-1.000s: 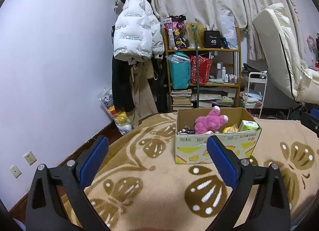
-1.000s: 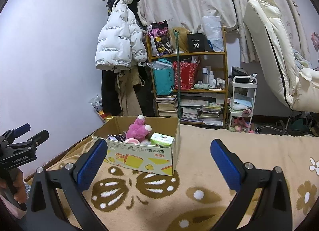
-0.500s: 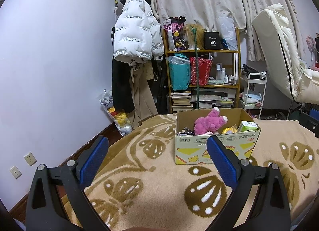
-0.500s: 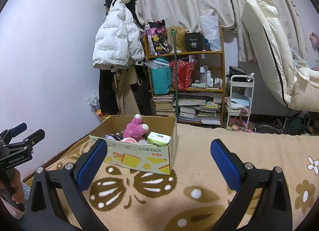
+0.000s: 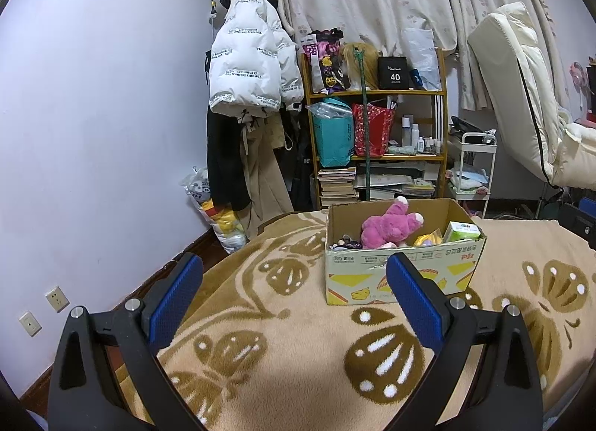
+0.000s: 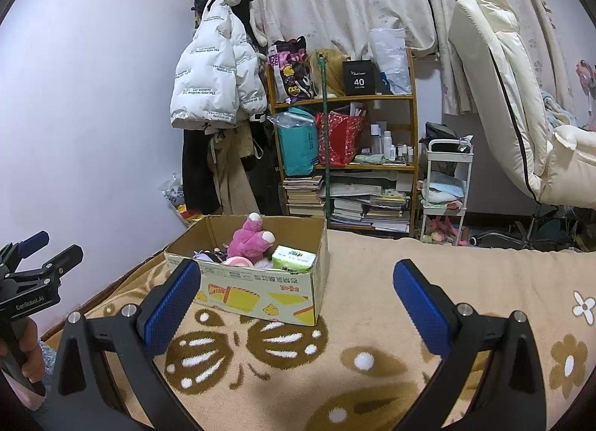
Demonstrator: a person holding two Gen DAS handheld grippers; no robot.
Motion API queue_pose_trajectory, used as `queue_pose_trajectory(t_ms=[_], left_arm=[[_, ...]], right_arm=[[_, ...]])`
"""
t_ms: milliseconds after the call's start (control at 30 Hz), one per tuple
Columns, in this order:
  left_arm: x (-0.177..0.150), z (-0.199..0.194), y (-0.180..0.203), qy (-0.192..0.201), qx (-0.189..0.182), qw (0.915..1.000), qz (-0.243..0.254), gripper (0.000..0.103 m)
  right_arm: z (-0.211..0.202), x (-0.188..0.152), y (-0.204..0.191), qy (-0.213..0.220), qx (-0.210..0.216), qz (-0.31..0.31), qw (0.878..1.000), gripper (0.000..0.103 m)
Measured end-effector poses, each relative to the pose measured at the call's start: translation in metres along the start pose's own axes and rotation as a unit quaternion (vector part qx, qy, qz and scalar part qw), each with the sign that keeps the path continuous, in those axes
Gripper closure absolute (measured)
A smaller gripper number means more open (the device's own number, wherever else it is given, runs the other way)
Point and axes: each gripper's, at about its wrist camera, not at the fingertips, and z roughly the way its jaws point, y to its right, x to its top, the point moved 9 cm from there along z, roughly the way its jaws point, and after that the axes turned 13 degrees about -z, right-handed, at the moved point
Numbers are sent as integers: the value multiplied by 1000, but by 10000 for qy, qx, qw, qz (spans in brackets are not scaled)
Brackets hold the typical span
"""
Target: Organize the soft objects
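A cardboard box (image 5: 402, 274) (image 6: 260, 297) stands on a beige patterned blanket (image 5: 283, 349) (image 6: 372, 319). In it lie a pink plush toy (image 5: 387, 226) (image 6: 250, 242), a green tissue pack (image 5: 462, 232) (image 6: 292, 258) and other small soft things. My left gripper (image 5: 294, 286) is open and empty, held above the blanket short of the box. My right gripper (image 6: 294, 291) is open and empty, to the right of the box. The left gripper also shows at the left edge of the right wrist view (image 6: 41, 256).
Behind the bed stand a wooden shelf (image 5: 376, 155) with bags and books, hung coats (image 5: 253, 70), a white cart (image 5: 473, 170) and a cream mattress (image 5: 521, 96) leaning at the right. A wall (image 5: 93, 133) runs along the left.
Both grippers have shifted slightly, so the box sits a little lower and further left in the right wrist view. Both stay open and empty.
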Motion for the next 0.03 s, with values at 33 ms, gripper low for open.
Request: queue_pose_trajectory(t_ms=[33], left_arm=[[0,0,0,-8,-4,10000,-1,5]], right_arm=[[0,-1,2,-2,-7,-1,10000,0]])
